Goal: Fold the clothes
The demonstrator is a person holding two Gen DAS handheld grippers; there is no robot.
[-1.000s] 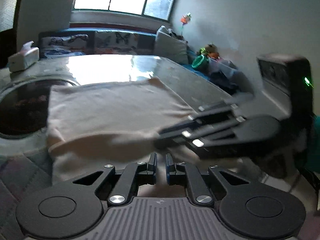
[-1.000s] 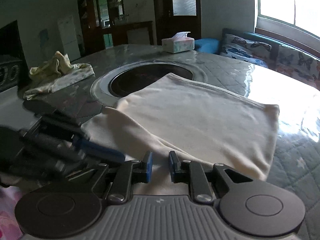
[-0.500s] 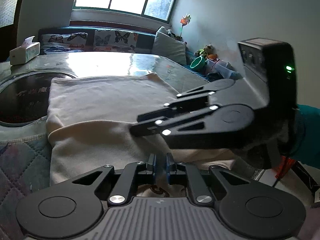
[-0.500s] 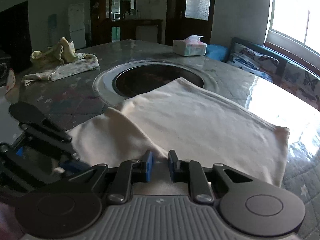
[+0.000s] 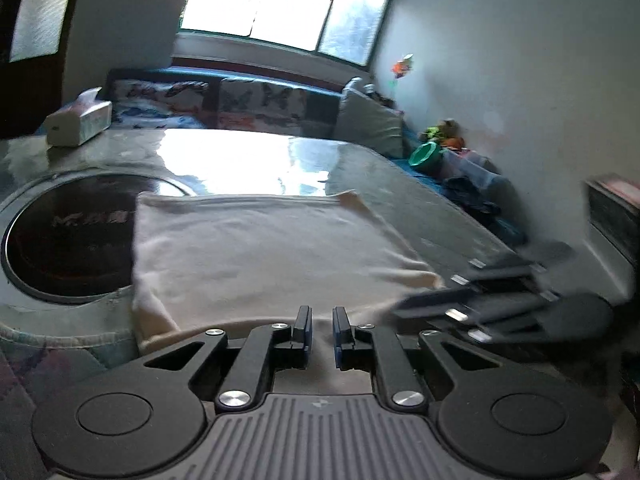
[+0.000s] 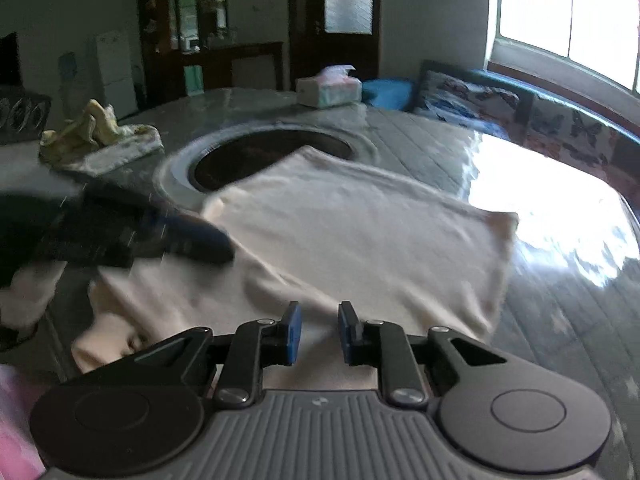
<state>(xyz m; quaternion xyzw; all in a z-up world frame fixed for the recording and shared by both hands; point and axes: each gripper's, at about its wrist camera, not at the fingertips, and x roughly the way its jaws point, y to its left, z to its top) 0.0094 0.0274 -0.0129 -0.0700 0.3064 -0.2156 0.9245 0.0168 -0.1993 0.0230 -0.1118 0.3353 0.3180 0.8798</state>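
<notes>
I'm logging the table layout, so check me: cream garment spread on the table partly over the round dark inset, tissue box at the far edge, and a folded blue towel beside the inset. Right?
One thing is off. The pile beside the round inset is a crumpled yellowish cloth, not a folded blue towel, as the right wrist view shows. The cream garment and tissue box are as you said.

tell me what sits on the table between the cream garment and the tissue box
In the right wrist view, the round dark inset in the table lies between the cream garment and the tissue box; the garment's far corner overlaps its rim.
</notes>
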